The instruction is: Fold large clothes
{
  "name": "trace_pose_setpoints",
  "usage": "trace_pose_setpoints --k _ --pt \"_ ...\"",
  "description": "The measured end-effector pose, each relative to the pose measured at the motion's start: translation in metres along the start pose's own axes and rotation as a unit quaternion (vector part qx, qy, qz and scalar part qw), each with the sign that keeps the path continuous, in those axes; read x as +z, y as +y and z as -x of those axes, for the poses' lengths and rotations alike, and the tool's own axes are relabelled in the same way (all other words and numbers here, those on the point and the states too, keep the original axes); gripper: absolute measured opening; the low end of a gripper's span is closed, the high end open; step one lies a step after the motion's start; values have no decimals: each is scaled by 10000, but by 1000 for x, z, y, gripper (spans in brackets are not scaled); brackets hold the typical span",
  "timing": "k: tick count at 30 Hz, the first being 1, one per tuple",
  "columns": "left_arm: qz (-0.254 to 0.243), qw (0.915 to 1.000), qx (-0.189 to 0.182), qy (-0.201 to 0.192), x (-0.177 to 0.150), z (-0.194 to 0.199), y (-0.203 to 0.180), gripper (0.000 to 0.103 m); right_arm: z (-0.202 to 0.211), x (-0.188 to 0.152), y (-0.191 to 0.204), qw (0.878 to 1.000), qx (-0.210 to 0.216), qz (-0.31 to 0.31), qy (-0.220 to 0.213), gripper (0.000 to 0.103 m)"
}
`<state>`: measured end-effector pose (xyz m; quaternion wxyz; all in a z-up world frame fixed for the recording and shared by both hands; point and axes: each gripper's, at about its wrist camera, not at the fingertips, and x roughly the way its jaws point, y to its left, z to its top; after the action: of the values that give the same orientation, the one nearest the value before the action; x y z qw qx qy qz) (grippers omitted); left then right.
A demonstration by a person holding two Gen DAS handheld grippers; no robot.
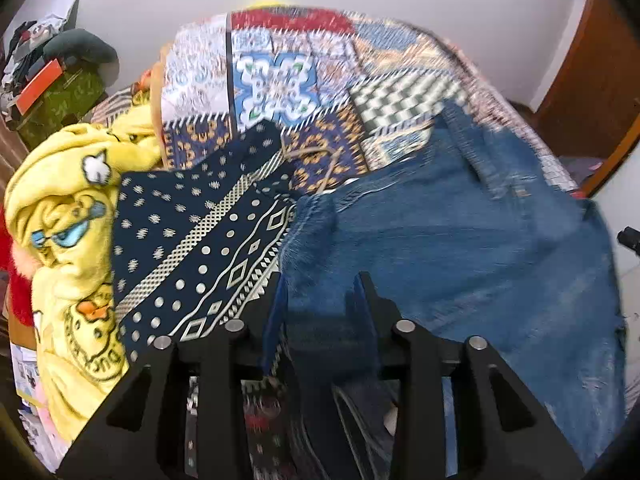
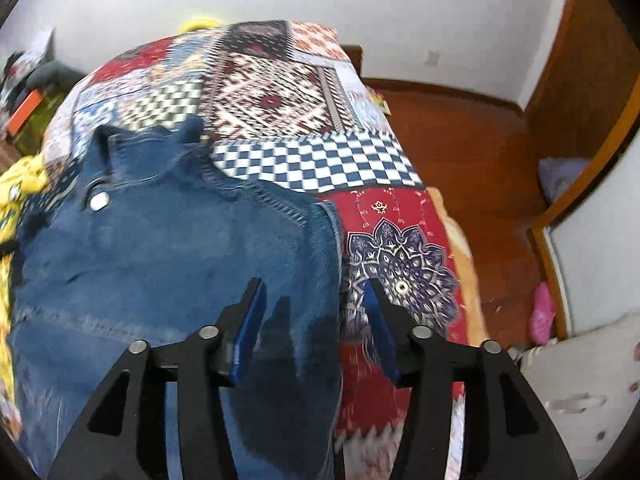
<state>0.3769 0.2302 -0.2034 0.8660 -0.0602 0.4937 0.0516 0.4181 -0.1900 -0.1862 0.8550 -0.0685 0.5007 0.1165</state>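
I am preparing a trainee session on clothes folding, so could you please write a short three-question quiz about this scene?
1. True or false: the right gripper is clamped on the blue jeans.
2. Which lies directly beside the jeans in the left wrist view? A) a navy patterned garment B) a white towel C) a green jacket
3. Fill in: the jeans lie on a bed with a ____ patterned cover.

Key:
1. False; its jaws stand apart over the jeans' edge, gripping nothing.
2. A
3. patchwork
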Motion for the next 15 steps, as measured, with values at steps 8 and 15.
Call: trace_pose_setpoints --k 8,15 --pt "-217 9971 -200 -708 -30 97 -15 64 99 -30 34 9937 -40 655 -911 89" --pt "-402 9951 -390 -812 -88 135 -26 78 128 -72 43 9925 393 437 -1070 95"
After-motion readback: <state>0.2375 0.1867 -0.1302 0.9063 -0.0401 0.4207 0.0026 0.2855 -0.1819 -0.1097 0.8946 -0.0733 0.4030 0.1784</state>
